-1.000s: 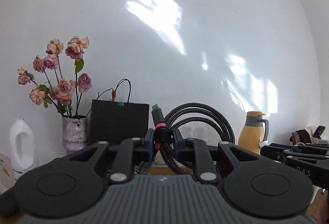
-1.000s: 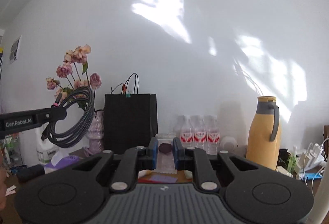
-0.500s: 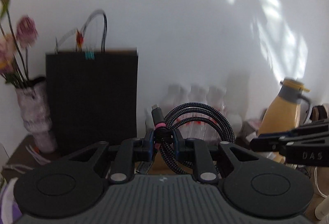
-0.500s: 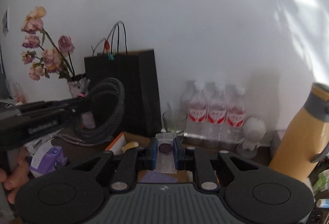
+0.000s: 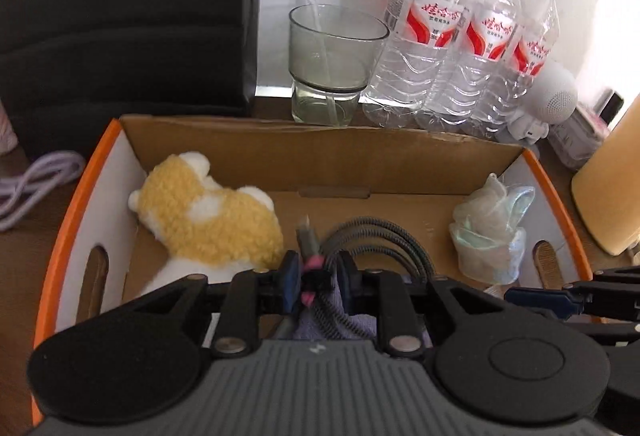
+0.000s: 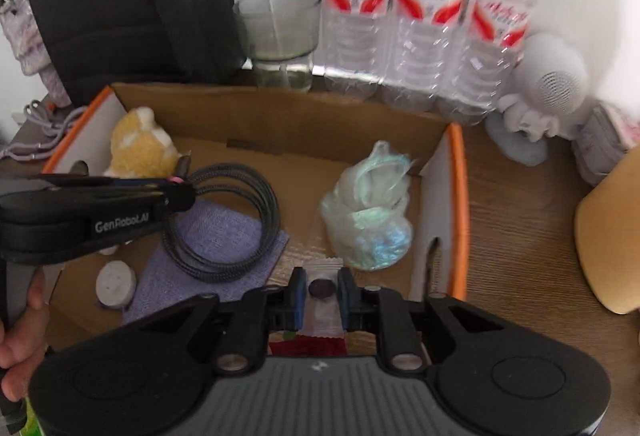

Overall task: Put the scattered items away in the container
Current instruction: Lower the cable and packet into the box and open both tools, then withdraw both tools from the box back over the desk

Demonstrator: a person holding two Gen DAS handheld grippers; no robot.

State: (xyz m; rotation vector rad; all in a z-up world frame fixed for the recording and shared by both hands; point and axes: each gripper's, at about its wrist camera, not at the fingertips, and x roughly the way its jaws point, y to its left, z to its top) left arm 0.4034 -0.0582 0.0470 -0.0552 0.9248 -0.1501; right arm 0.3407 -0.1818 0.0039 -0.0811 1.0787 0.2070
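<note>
An open cardboard box with orange rims point(image 5: 320, 151) point(image 6: 456, 195) stands on the wooden table. My left gripper point(image 5: 314, 276) point(image 6: 176, 191) is shut on a coiled dark braided cable point(image 5: 384, 240) point(image 6: 240, 220) and holds it inside the box, over a purple cloth point(image 6: 216, 236). My right gripper point(image 6: 322, 290) is shut on a small clear packet with a dark sweet point(image 6: 322, 288), above the box's near edge. In the box lie a yellow and white plush toy point(image 5: 208, 220) point(image 6: 140, 147), a pale iridescent bag point(image 5: 492, 236) point(image 6: 372, 215) and a white round disc point(image 6: 114, 282).
Behind the box stand a black paper bag point(image 5: 120, 15), a glass with a straw point(image 5: 332, 63), three water bottles point(image 5: 460, 35) and a white round speaker figure point(image 6: 548, 87). A yellow jug point(image 6: 612, 228) stands at the right. A lilac cable point(image 5: 36, 175) lies left of the box.
Both grippers have dropped from facing the wall down to the box. The left has carried the cable into the box; the right has brought the packet over its near edge.
</note>
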